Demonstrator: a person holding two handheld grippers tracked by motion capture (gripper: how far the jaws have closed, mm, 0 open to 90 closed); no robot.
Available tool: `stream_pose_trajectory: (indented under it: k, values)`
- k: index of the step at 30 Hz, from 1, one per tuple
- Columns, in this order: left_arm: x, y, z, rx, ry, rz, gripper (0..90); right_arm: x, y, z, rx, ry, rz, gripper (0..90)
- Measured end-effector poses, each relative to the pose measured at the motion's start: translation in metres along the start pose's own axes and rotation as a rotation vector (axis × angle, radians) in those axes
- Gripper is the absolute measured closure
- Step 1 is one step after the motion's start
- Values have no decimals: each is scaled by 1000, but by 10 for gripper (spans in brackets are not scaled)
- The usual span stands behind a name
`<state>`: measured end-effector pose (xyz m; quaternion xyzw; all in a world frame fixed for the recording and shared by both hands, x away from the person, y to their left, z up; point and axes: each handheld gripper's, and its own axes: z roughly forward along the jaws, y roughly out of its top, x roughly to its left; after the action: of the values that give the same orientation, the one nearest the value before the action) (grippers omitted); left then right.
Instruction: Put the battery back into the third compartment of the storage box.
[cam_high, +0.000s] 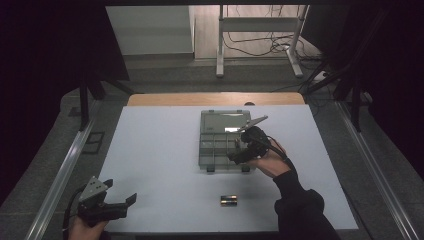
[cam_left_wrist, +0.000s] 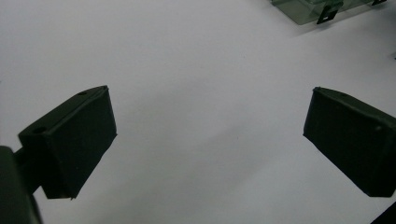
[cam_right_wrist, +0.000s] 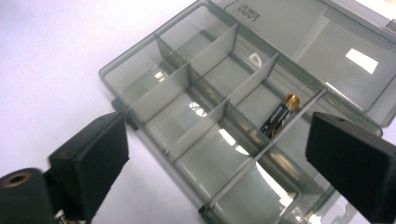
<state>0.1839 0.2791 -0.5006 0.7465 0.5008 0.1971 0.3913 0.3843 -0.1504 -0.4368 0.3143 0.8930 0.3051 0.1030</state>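
Presently, right tongs hang wide, empty, over the open organizer box holding one battery; left tongs wide over bare desk, lower left.

Open tongs over compartment box — one battery inside

Dim room, worktop evenly lit from above; glare patches on organizer box lid beyond right tool; near jaws soft-focused.
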Motion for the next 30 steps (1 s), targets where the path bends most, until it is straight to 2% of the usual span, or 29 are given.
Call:
stream_pose_trajectory:
  k: [5, 16, 23, 25, 28, 29, 30]
  values:
    - [0, 0, 0, 1, 1, 0, 29, 8, -11, -11, -35, -2, -1, 0]
    - [0, 0, 0, 1, 2, 1, 29, 26, -29, -23, -83, 13, -28, 0]
    - [0, 0, 0, 1, 2, 2, 29, 36, -38, -21, -61, 33, -34, 0]
    - [-1, 0, 0, 1, 4, 4, 29, 40, -41, -18, -19, 49, -14, 0]
    - [-1, 0, 0, 1, 4, 5, 29, 43, -43, -16, 4, 83, -17, 2]
    - [-1, 0, 0, 1, 4, 5, 29, 48, -44, -14, 32, 71, -20, 22]
    - [0, 0, 0, 1, 3, 5, 29, 48, -44, -14, 32, 71, -20, 22]
